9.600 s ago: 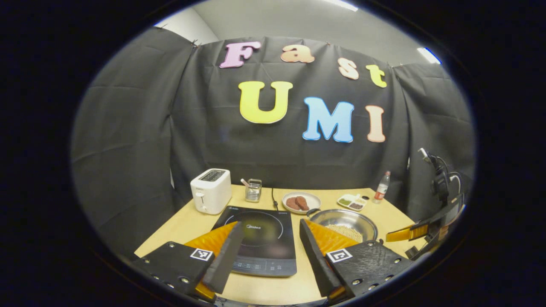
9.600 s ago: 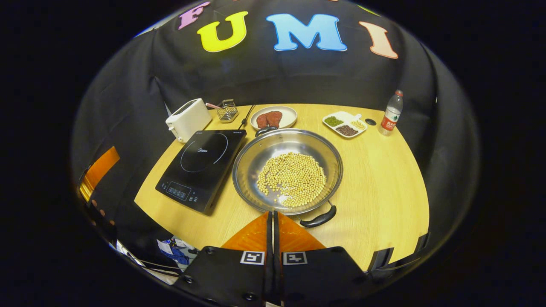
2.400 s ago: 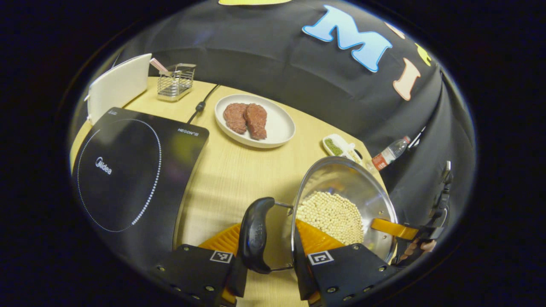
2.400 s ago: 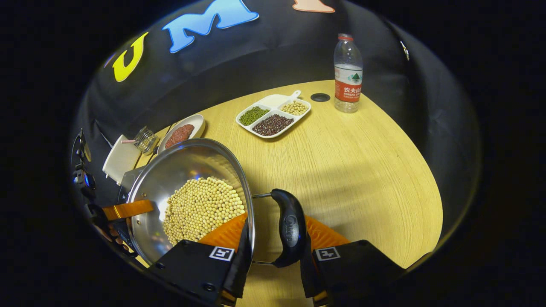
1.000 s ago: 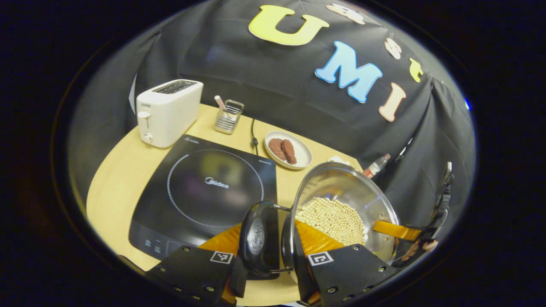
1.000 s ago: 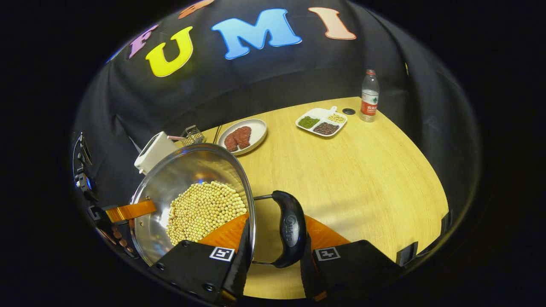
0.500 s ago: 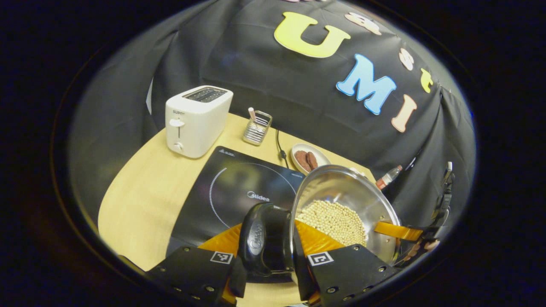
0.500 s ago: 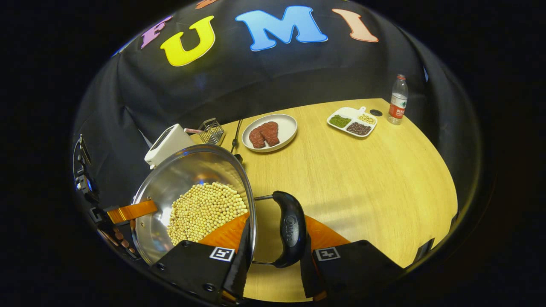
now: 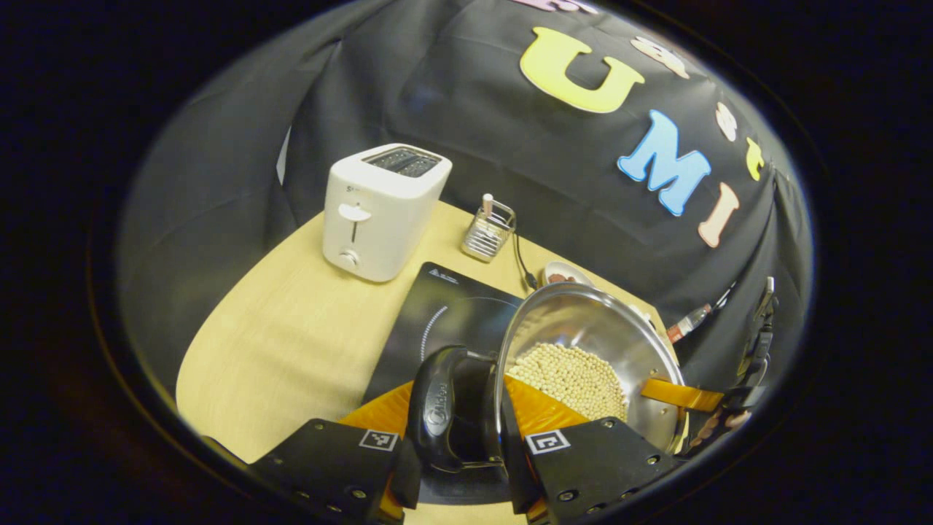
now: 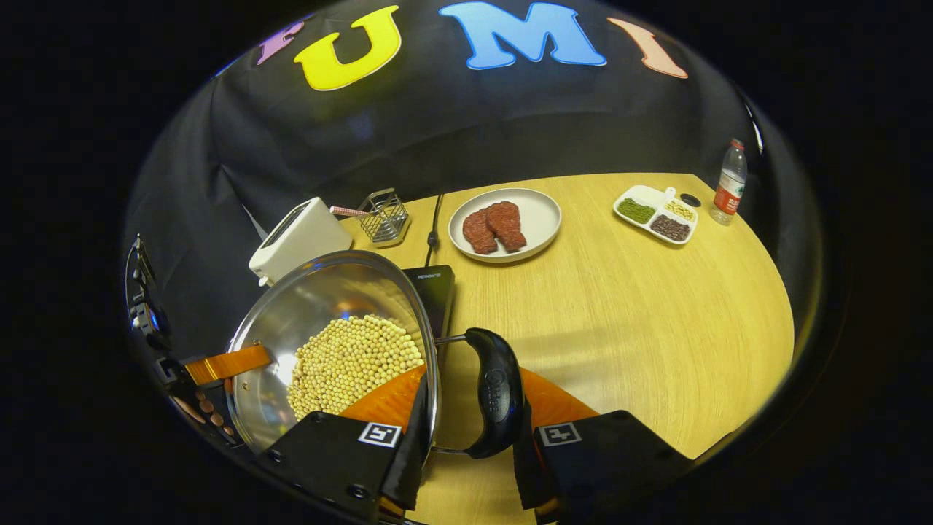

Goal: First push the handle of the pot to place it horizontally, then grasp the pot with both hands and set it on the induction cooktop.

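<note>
The steel pot [image 9: 583, 328] holds a layer of pale soybeans [image 9: 572, 379] and hangs between both grippers. My left gripper [image 9: 455, 419] is shut on the pot's black left handle [image 9: 436, 405], one finger outside the handle and one inside the rim. In the right gripper view, my right gripper [image 10: 470, 412] is shut the same way on the other black handle [image 10: 496, 394] of the pot [image 10: 321, 306]. The black induction cooktop [image 9: 444, 310] lies under the left handle and the pot's left side. Its corner [image 10: 436, 288] peeks out behind the rim. Whether the pot touches it is hidden.
A white toaster [image 9: 383, 208] and a wire rack [image 9: 488, 232] stand behind the cooktop, with its cable beside them. A plate of meat [image 10: 539, 219], a divided dish of beans [image 10: 656, 215] and a water bottle [image 10: 729, 182] sit on the wooden table [image 10: 641, 313] to the right.
Both grippers carried the pot leftward from the bare table to above the cooktop. The toaster and rack drew nearer in the left gripper view. Both grips stayed the same.
</note>
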`<action>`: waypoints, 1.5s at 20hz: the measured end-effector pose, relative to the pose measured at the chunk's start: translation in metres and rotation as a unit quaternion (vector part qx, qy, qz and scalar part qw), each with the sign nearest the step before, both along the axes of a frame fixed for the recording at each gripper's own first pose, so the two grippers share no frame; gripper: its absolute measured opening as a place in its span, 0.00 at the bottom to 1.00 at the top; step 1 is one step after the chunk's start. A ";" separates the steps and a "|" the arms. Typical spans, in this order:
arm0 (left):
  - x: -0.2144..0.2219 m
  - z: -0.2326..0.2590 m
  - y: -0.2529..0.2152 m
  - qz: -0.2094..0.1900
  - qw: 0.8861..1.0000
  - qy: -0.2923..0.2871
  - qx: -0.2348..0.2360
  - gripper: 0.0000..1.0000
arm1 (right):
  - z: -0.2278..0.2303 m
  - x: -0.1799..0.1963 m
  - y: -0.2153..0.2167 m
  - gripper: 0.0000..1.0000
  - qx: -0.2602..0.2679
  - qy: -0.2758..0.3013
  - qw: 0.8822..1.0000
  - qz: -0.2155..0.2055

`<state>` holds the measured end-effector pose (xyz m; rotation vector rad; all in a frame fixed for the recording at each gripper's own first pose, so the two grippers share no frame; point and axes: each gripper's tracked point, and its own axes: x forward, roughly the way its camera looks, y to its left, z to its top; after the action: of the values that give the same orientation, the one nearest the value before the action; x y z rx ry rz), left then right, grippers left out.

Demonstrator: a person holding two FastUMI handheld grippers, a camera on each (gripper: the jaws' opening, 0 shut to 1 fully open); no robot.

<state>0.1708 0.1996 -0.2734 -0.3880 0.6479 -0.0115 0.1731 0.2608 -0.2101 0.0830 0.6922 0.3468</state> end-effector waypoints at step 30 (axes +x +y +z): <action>0.072 -0.041 0.055 0.012 1.000 -0.019 -0.004 0.49 | -0.029 0.065 0.055 0.55 0.025 -0.002 1.000 -0.005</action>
<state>0.2427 0.2543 -0.3148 -0.4021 0.6066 0.0019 0.2377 0.3154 -0.2390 0.1336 0.6789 0.3551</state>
